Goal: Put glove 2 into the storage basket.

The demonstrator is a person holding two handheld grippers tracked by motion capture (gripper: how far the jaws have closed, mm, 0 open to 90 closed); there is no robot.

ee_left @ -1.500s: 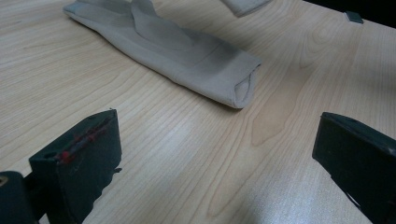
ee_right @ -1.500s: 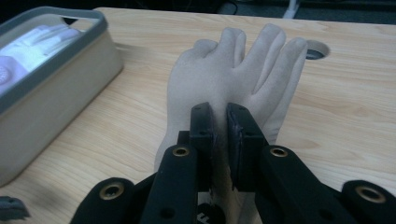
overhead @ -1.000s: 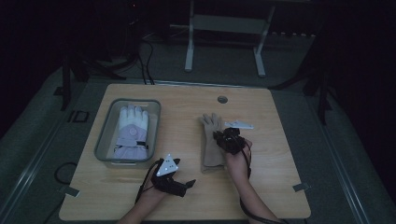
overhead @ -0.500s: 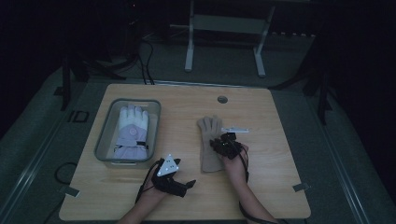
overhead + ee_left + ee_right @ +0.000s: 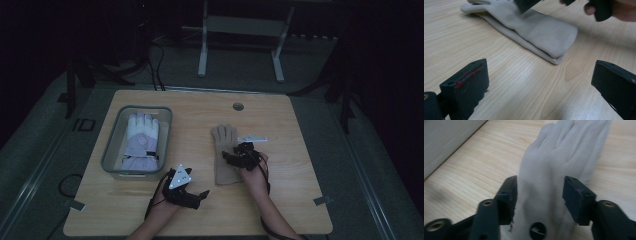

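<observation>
Dim room w/ a wooden tabletop (image 5: pixel 300 200) in the high view: beige glove (image 5: pixel 226 157) lies flat mid-tabletop, my right gripper (image 5: pixel 240 156) over its palm, my left gripper (image 5: pixel 192 196) parked near the front edge. Clear bin (image 5: pixel 111 150) at left holds a white-and-lilac glove (image 5: pixel 140 142).

Left gripper view: my fingers (image 5: pixel 466 85) spread wide, nothing btwn them; glove cuff lies ahead on the wood.

Right gripper view: my fingers (image 5: pixel 507 197) have just been opening, set apart either side of the glove's palm, not pinching it.

A wooden table (image 5: pixel 300 200) bears a tan glove (image 5: pixel 226 159) and a grey bin (image 5: pixel 111 161).
</observation>
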